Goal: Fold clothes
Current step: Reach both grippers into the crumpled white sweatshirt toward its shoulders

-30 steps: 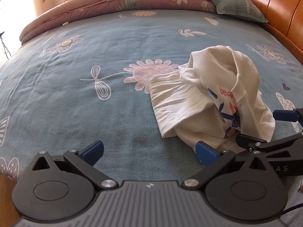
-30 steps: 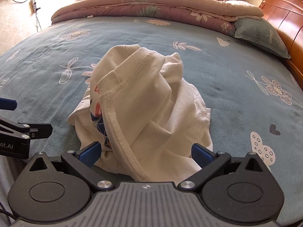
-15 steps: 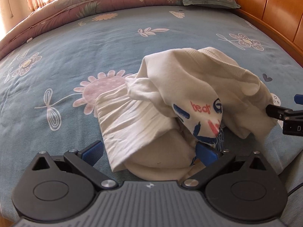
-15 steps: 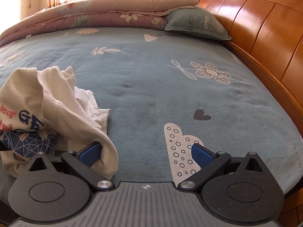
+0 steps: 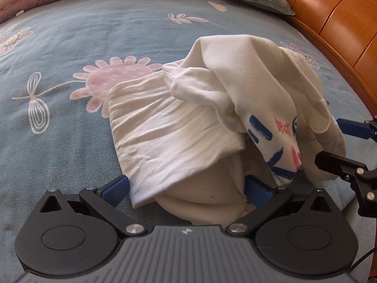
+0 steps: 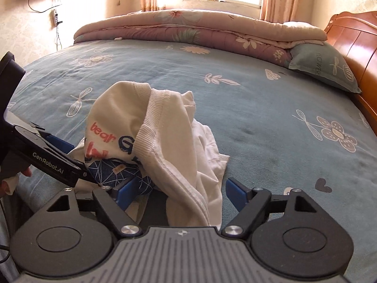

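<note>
A crumpled cream-white sweatshirt (image 5: 188,127) with blue and red print lies heaped on the blue flowered bedsheet (image 5: 70,35). My left gripper (image 5: 186,188) is open and low at the heap's near edge, its blue pads standing on either side of the cloth. In the right wrist view the sweatshirt (image 6: 165,127) shows its ribbed hem hanging down. My right gripper (image 6: 185,192) has that hem between its jaws, which are closing; the right pad is still apart from the cloth. The left gripper (image 6: 75,162) reaches in from the left, and the right gripper (image 5: 329,141) comes in from the right.
A folded pink quilt (image 6: 200,30) lies along the bed's far side, with a grey-green pillow (image 6: 322,68) beside it. The wooden headboard (image 5: 329,23) runs along the right. A person's hand (image 6: 7,184) shows at the lower left. Bare sheet (image 6: 282,118) lies right of the heap.
My left gripper has come closer and lower, so the heap's edge now lies between its pads. The right wrist view swung away right, then back onto the sweatshirt, and its jaws have narrowed.
</note>
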Action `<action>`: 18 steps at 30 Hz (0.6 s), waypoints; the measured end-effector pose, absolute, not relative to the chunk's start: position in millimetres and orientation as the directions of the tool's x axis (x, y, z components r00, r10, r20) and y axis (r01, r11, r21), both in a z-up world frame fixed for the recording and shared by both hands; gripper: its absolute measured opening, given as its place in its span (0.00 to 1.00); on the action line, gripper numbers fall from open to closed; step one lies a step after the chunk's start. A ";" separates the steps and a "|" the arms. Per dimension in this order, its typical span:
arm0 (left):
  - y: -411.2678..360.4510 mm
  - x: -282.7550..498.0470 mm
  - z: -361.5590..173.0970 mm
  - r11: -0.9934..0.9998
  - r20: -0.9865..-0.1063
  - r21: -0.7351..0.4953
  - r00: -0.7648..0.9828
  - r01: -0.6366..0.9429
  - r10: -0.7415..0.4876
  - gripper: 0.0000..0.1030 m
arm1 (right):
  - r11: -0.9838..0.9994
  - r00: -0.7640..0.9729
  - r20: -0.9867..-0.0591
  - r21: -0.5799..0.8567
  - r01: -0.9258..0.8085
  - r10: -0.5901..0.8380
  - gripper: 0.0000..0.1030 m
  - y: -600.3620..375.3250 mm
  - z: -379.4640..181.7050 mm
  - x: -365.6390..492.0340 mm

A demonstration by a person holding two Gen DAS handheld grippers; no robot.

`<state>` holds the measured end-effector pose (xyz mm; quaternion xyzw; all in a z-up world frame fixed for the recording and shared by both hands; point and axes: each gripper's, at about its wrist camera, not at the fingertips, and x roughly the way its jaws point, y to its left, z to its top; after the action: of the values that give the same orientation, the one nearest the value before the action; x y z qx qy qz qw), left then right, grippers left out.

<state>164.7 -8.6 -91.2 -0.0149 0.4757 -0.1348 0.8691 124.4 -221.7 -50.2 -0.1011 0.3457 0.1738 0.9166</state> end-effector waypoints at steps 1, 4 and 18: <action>-10.3 163.2 -88.4 0.963 -0.821 -0.135 0.517 0.234 -0.241 1.00 | 0.914 0.702 -0.672 -0.092 -0.394 0.235 0.66 -220.8 -50.0 123.7; -10.7 151.3 -71.2 0.961 -0.776 -0.070 0.591 0.266 -0.220 0.99 | 0.896 0.698 -0.680 -0.140 -0.422 0.223 0.47 -219.8 -50.4 121.5; 2.6 131.7 -50.1 0.927 -0.711 0.065 0.669 0.370 -0.217 0.99 | 0.906 0.766 -0.639 -0.278 -0.319 0.074 0.11 -257.5 -33.5 146.6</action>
<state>131.7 2.6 -50.1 0.1025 0.3733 -0.1616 0.9077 146.6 -257.5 -33.5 -0.1886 0.3253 0.1067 0.9204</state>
